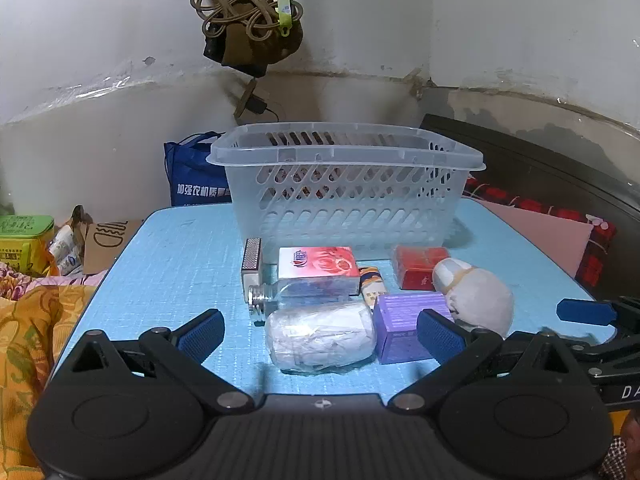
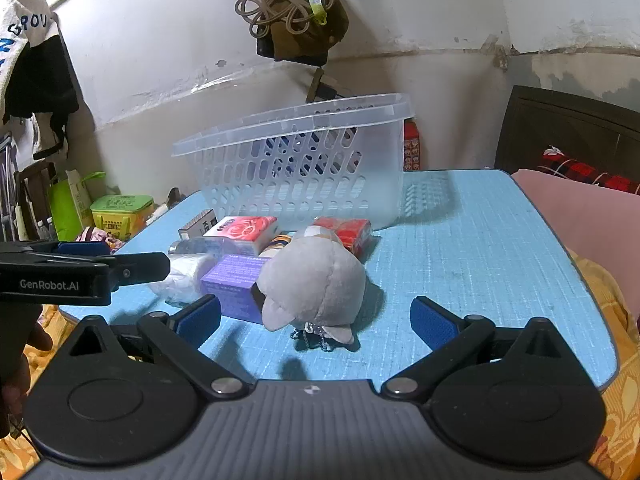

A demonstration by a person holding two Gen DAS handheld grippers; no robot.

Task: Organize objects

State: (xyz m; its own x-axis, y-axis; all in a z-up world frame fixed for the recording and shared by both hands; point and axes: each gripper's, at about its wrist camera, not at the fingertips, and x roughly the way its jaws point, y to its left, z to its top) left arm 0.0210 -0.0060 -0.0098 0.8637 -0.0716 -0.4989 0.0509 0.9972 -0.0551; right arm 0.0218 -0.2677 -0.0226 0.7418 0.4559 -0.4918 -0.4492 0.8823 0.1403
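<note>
A clear slotted basket (image 1: pixel 348 184) (image 2: pixel 304 168) stands at the back of the blue table (image 1: pixel 172 264) (image 2: pixel 472 240). In front of it lie a matchbox (image 1: pixel 252 262), a red-white tissue pack (image 1: pixel 318 266) (image 2: pixel 244 230), a glass bottle (image 1: pixel 280 296), a red box (image 1: pixel 418 266) (image 2: pixel 348 232), a small figure pack (image 1: pixel 372 280), a purple box (image 1: pixel 404 320) (image 2: pixel 232 280), a wrapped white roll (image 1: pixel 320 336) (image 2: pixel 180 276) and a grey plush toy (image 1: pixel 476 298) (image 2: pixel 316 284). My left gripper (image 1: pixel 320 334) is open around the white roll. My right gripper (image 2: pixel 316 320) is open, just before the plush.
A blue bag (image 1: pixel 192 176) sits behind the table on the left. Green boxes (image 1: pixel 24 244) and orange bedding (image 1: pixel 32 340) lie to the left. A pink cushion (image 2: pixel 588 216) and dark headboard (image 2: pixel 568 132) are on the right. Cords and a bag hang on the wall (image 1: pixel 248 12).
</note>
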